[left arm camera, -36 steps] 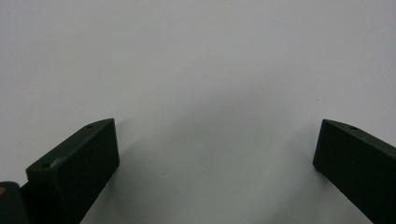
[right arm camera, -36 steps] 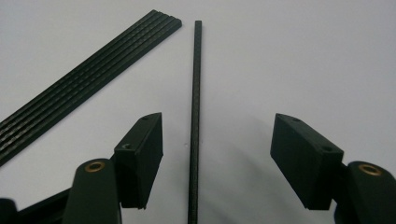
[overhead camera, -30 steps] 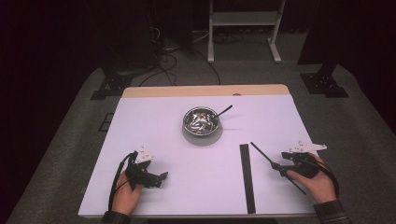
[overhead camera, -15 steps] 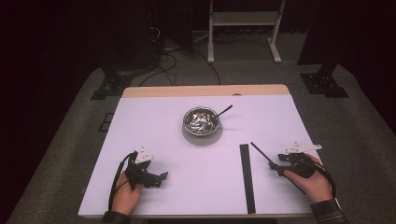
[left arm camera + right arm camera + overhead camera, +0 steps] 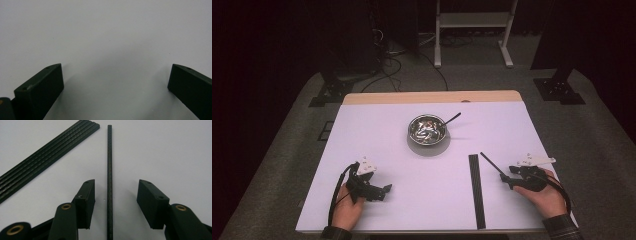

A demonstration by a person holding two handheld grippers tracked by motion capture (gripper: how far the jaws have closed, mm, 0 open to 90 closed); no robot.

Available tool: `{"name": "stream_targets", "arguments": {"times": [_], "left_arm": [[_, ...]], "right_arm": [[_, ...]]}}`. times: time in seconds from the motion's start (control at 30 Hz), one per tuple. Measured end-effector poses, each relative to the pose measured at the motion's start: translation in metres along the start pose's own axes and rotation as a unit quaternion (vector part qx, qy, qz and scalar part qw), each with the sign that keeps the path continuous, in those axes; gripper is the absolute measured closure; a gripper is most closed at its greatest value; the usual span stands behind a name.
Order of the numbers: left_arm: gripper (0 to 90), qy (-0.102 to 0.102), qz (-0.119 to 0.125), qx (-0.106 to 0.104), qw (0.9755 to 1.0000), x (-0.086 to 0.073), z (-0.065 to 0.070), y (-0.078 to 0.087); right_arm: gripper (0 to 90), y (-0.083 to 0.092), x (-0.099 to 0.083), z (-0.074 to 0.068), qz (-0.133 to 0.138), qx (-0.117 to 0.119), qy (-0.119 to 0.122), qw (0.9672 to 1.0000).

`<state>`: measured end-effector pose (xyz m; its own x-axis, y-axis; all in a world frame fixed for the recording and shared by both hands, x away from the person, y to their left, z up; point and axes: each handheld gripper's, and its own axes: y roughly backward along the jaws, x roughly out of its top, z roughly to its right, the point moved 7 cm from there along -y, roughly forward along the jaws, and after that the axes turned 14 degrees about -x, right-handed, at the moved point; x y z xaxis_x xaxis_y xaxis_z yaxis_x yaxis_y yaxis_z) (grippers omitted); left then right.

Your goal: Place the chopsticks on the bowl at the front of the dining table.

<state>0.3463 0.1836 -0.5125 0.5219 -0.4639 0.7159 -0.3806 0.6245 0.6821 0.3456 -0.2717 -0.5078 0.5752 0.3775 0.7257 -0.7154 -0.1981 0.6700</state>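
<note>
Rod [image 5: 109, 170], thin, stiff, likely light and slick, lies flat on table [image 5: 377, 135] beside stacked strips [image 5: 45, 157], between jaws of right claw [image 5: 116, 195], just closing but not yet touching; grip near its end; left claw [image 5: 115, 85] spread, empty.

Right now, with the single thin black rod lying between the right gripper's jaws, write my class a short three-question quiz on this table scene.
1. True or false: the right gripper already pinches the single thin black rod.
2. What lies beside that rod?
3. Where does the round metal bowl stand: A near the left gripper, B mid-table farther back?

Key: 1 false, pads clear of it. 2 a flat bundle of black rods. 3 B.
</note>
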Motion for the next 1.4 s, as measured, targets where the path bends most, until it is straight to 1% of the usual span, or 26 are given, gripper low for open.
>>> {"name": "stream_targets", "arguments": {"times": [0.13, 0.3, 0.6, 0.9, 1.0, 1.17, 1.2, 1.33, 1.4], "left_arm": [[0.0, 0.0, 0.0, 0.0, 1.0, 0.0, 0.0, 0.0], [0.0, 0.0, 0.0, 0.0, 1.0, 0.0, 0.0, 0.0], [0.0, 0.0, 0.0, 0.0, 1.0, 0.0, 0.0, 0.0], [0.0, 0.0, 0.0, 0.0, 1.0, 0.0, 0.0, 0.0], [0.0, 0.0, 0.0, 0.0, 1.0, 0.0, 0.0, 0.0], [0.0, 0.0, 0.0, 0.0, 1.0, 0.0, 0.0, 0.0], [0.0, 0.0, 0.0, 0.0, 1.0, 0.0, 0.0, 0.0], [0.0, 0.0, 0.0, 0.0, 1.0, 0.0, 0.0, 0.0], [0.0, 0.0, 0.0, 0.0, 1.0, 0.0, 0.0, 0.0]], "right_arm": [[49.0, 0.0009, -0.0006, -0.001, 0.006, -0.006, 0.004, 1.0], [61.2, 0.0034, 0.0, -0.0036, 0.003, 0.003, 0.007, 1.0], [75.0, 0.0045, 0.0009, -0.0074, 0.006, 0.015, 0.01, 0.9998], [81.6, 0.0035, 0.0012, -0.0083, 0.009, 0.021, 0.012, 0.9997], [84.7, 0.0032, 0.001, -0.0075, 0.009, 0.022, 0.008, 0.9997], [85.5, 0.0027, 0.0011, -0.0059, 0.004, 0.031, -0.002, 0.9995], [85.5, 0.0027, 0.0012, -0.0056, 0.001, 0.034, -0.008, 0.9994], [85.7, 0.0023, 0.002, -0.0048, -0.004, 0.036, -0.012, 0.9993], [85.7, 0.0023, 0.0024, -0.0044, -0.003, 0.034, -0.011, 0.9994]]}}
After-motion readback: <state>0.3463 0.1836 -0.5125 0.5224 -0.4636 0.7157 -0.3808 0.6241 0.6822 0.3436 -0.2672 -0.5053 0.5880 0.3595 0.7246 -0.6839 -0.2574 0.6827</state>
